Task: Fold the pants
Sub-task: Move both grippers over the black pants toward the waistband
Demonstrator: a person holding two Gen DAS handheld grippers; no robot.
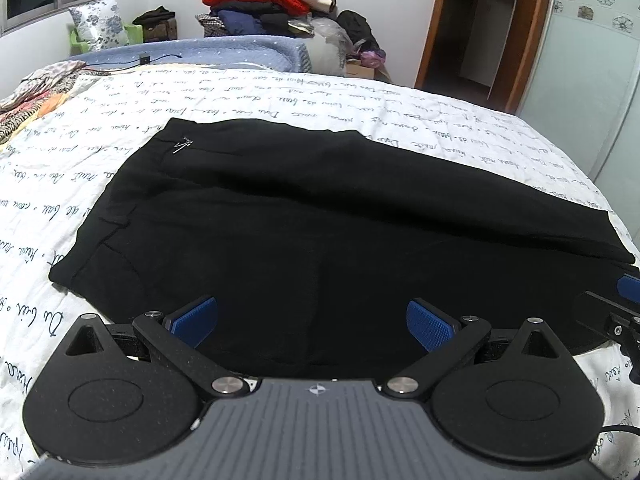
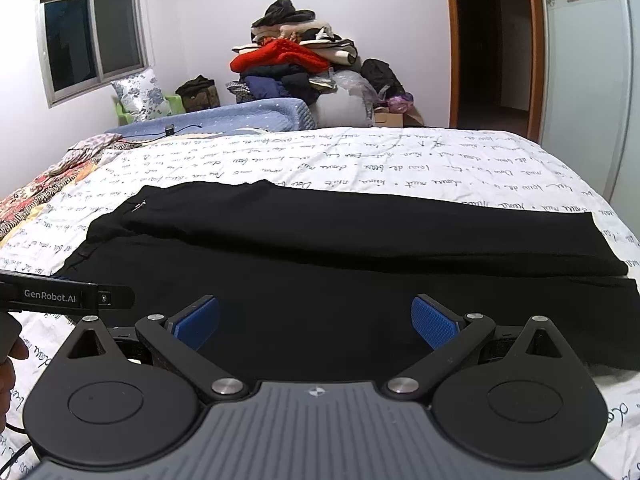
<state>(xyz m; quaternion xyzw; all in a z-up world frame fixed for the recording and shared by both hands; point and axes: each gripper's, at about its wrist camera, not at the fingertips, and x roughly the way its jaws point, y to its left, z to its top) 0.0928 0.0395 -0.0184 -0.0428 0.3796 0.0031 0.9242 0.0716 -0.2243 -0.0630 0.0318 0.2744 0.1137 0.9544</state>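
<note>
left gripper (image 1: 312, 322): jaws spread wide, nothing between the blue pads (image 1: 430, 322); hovers over the near edge of the pants.
right gripper (image 2: 314, 322): jaws wide too, empty; over the near edge of the pants, further right. Its tip shows at the right edge of the left wrist view.
hand (image 2: 8, 364): partly visible at left edge of the right view, near the left gripper's body.
pants (image 1: 280, 216): black, flat on the bed, waistband left, legs running right; one leg lies over the other along the far side.
bed sheet (image 1: 280, 96): white with handwriting print, under the pants.
blue blanket (image 2: 240, 114): far end of bed.
clothes pile (image 2: 296, 60): beyond the bed against the far wall, red item on it.
doorway (image 2: 492, 40): far right, dark.
</note>
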